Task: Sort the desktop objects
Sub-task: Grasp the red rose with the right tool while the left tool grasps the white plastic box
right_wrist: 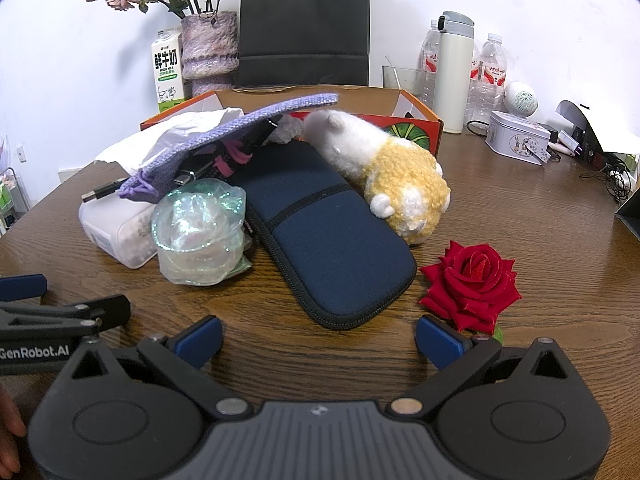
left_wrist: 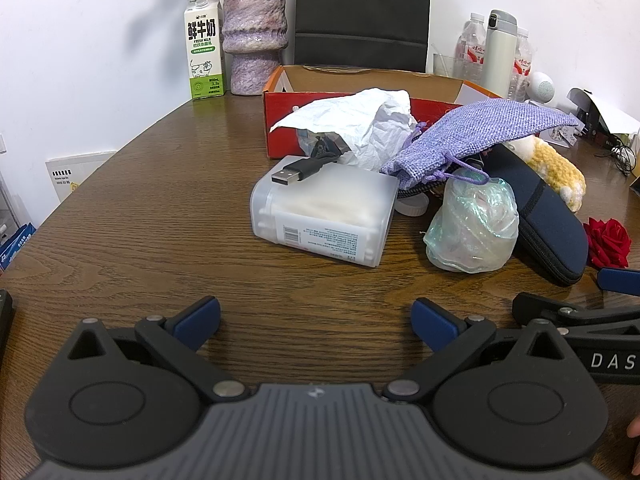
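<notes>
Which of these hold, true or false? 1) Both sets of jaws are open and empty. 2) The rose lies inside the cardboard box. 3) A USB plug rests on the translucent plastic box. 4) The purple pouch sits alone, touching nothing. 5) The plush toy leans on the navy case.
1) True: the left gripper and right gripper have jaws spread, nothing between them.
2) False: the rose lies on the table, outside the cardboard box.
3) True: the USB plug rests on the plastic box.
4) False: the purple pouch is draped over the pile.
5) True: the plush toy leans on the navy case.
</notes>
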`<state>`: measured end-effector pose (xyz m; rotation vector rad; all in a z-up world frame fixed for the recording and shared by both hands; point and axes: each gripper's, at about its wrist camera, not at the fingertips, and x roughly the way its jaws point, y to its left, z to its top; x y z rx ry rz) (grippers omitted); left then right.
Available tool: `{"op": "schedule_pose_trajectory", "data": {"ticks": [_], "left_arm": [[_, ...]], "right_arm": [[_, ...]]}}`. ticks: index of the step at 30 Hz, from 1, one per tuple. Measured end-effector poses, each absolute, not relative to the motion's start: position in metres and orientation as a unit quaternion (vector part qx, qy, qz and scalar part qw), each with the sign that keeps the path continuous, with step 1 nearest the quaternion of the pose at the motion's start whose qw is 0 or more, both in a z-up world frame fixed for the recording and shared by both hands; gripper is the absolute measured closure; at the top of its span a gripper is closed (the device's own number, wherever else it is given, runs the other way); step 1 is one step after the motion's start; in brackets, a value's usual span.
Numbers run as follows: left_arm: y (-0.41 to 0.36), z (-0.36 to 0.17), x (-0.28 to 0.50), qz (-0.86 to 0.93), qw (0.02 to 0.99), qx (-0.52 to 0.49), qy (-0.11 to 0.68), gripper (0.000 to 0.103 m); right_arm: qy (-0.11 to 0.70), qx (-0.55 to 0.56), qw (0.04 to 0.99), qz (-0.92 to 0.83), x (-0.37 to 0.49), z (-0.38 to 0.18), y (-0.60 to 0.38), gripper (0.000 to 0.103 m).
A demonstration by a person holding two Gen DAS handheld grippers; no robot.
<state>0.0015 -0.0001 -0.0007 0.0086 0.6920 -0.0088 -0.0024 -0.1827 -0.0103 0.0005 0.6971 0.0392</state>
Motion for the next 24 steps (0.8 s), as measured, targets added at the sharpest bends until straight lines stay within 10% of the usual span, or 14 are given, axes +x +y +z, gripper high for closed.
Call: {"op": "schedule_pose_trajectory", "data": {"ticks": [24], "left_arm": [[0.013,0.011,-0.007,-0.062,0.956,0.009,0.286,0.0]], "right_arm": [[0.364,-0.029,0.927,0.08,-0.019,-0.003,-0.19,0.0]]}}
